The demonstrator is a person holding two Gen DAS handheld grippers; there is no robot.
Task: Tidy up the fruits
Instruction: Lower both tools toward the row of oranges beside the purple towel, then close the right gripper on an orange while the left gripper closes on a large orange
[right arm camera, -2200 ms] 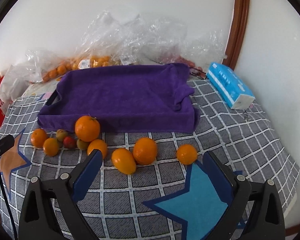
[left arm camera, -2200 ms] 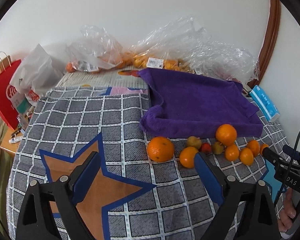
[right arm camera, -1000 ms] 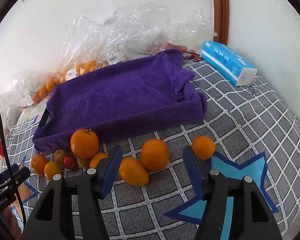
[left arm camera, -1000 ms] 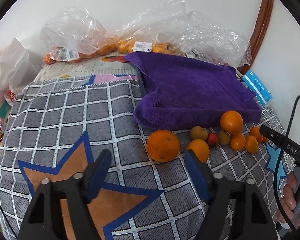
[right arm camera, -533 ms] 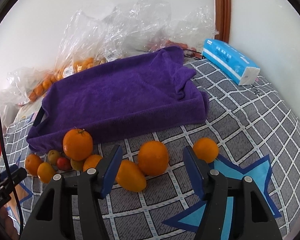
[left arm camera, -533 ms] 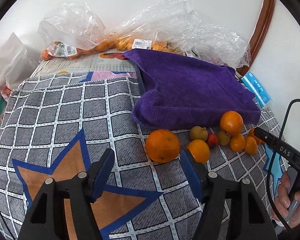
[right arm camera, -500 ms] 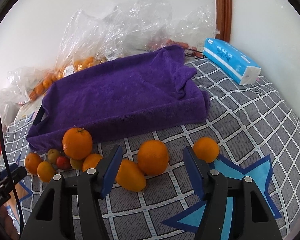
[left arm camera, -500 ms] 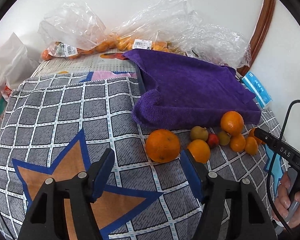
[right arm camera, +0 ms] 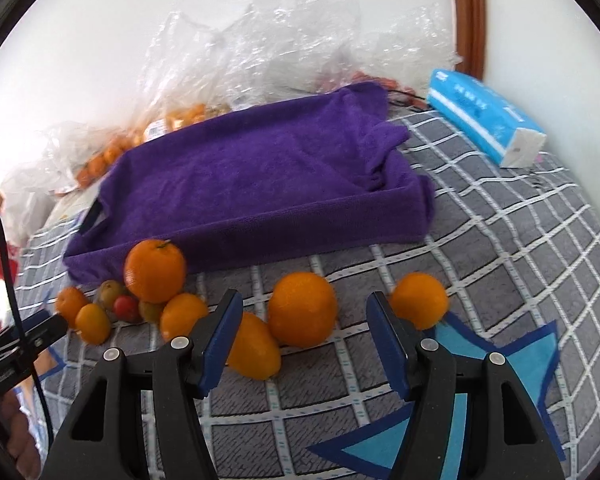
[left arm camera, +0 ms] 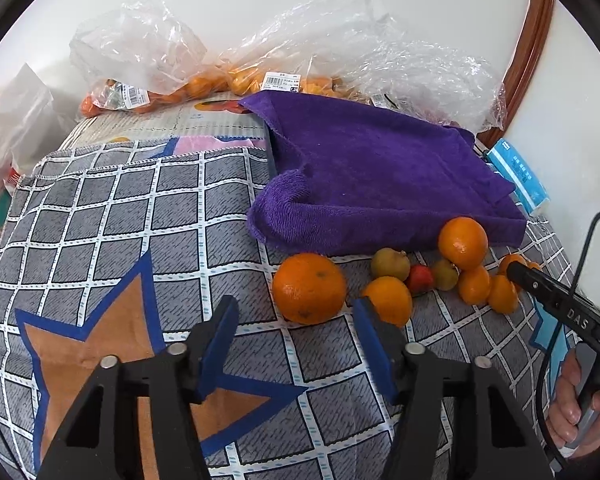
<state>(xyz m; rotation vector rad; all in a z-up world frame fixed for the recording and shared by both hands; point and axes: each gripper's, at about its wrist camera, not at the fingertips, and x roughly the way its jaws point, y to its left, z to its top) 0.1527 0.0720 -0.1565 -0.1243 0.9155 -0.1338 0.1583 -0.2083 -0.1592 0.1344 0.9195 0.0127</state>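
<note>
Loose fruit lies in a row on the grey checked cloth in front of a tray covered by a purple towel (left arm camera: pixel 380 176) (right arm camera: pixel 260 176). My left gripper (left arm camera: pixel 296 320) is open and empty, just short of a big orange (left arm camera: pixel 309 288) with a smaller orange (left arm camera: pixel 388 300) beside its right finger. My right gripper (right arm camera: pixel 304 320) is open and empty, its jaws either side of a round orange (right arm camera: pixel 302 309). An oval orange fruit (right arm camera: pixel 254 346) lies by its left finger and a small orange (right arm camera: pixel 419 300) by its right. Small greenish and red fruits (left arm camera: pixel 418 278) sit mid-row.
Clear plastic bags of oranges (left arm camera: pixel 260 76) lie behind the tray against the white wall. A blue tissue pack (right arm camera: pixel 484 118) lies at the right. White and red bags (left arm camera: pixel 12 136) stand at the far left. The other gripper and hand show at the right edge (left arm camera: pixel 572 320).
Both grippers have moved forward and lower toward the fruit row. The left one now stands close to the big orange, the right one close around the round orange. No fruit has moved.
</note>
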